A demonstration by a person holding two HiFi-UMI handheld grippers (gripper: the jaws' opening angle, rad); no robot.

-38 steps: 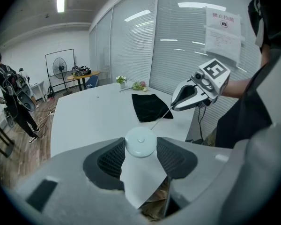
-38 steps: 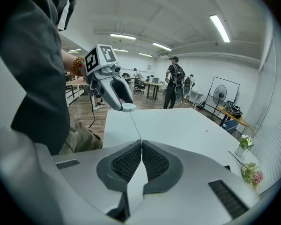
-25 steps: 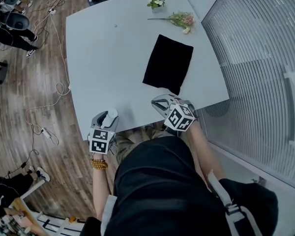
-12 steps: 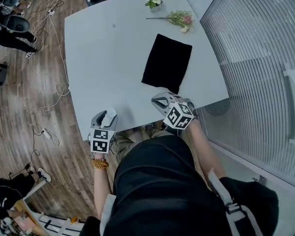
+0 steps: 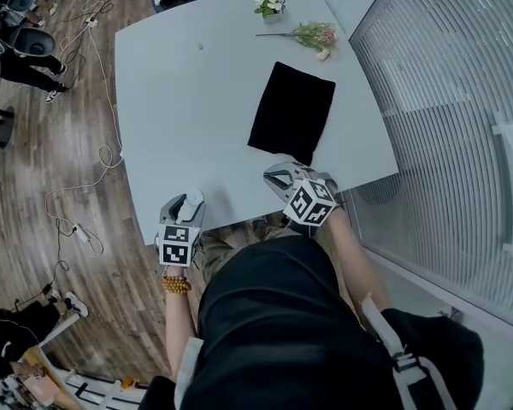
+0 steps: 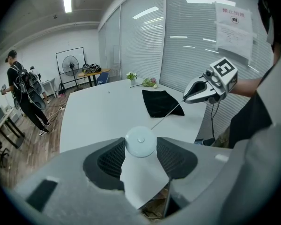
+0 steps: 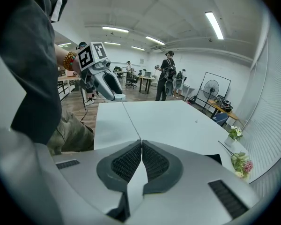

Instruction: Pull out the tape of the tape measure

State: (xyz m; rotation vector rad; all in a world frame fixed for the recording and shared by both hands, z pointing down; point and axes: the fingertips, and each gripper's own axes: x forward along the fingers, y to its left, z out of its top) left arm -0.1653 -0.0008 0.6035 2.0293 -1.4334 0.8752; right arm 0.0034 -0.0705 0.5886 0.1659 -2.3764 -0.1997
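Left gripper: jaws spread only as far as the tape measure allows, pads pinching the round white case from both sides. It sits at the near edge of the table, left of the person's lap.

Right gripper: pads pressed together on the thin tape, which leaves the pinch as a fine line and runs to the case in the other gripper. In the head view the tape is too thin to make out.

Key relation: the tape's long axis lies left to right along the near table edge. The case is at its left end and the pinched tip at its right end. The line looks straight, so I judge it taut, with part of the tape already out.

Judgement: more length calls for the right gripper to travel right, along that axis, while the left holds the case fixed. An off-axis pull risks twisting the case between the pads.

Far on the table, clear of the work: black cloth, flowers.
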